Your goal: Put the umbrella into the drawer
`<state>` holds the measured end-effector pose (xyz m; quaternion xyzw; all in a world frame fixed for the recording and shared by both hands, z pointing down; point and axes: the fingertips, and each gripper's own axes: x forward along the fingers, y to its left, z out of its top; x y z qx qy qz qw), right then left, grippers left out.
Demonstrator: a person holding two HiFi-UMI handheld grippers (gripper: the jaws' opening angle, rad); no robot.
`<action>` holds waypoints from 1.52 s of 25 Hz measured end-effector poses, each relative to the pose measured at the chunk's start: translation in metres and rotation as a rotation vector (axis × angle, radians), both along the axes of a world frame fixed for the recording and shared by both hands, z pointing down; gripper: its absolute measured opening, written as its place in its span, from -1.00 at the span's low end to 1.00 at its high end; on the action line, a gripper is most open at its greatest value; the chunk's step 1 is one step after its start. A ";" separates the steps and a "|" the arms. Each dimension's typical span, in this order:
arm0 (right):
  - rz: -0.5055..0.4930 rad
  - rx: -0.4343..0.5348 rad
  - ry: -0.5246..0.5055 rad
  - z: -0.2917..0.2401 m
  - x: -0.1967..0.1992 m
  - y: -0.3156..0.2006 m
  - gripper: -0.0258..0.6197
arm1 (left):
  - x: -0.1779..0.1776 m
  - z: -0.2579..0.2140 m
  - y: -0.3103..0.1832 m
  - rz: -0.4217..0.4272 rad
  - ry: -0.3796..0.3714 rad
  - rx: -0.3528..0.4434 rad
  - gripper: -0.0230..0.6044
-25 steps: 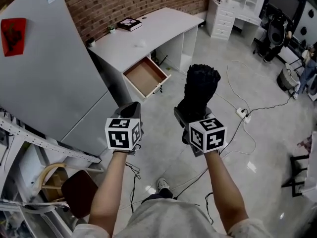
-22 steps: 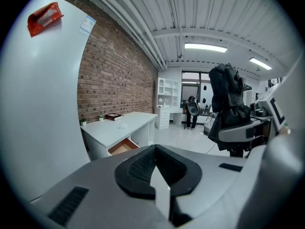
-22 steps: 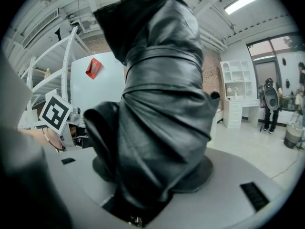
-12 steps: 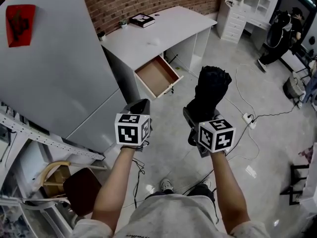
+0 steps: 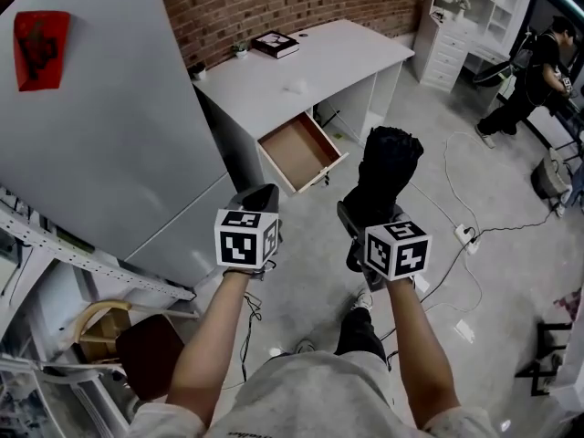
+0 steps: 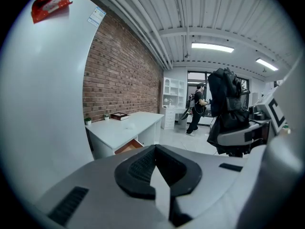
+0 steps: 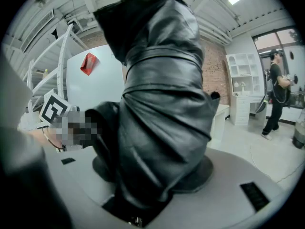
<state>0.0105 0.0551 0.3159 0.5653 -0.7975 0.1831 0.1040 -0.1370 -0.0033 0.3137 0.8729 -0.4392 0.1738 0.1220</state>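
Black, crinkled folded umbrella sits clamped in the right hand-held gripper — left hand-held gripper closed, empty.

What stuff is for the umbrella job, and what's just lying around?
For the job:
- umbrella, held in the right hand-held gripper
- open drawer

Just lying about:
- book
- plant
- power strip
- chair

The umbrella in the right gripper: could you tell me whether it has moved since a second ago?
Yes. In the head view the umbrella has come nearer the open drawer: the floor gap between them has narrowed.
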 end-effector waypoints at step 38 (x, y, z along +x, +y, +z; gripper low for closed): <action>-0.318 -0.127 -0.110 0.068 0.126 -0.291 -0.18 | 0.138 0.051 -0.238 -0.253 -0.112 -0.090 -0.94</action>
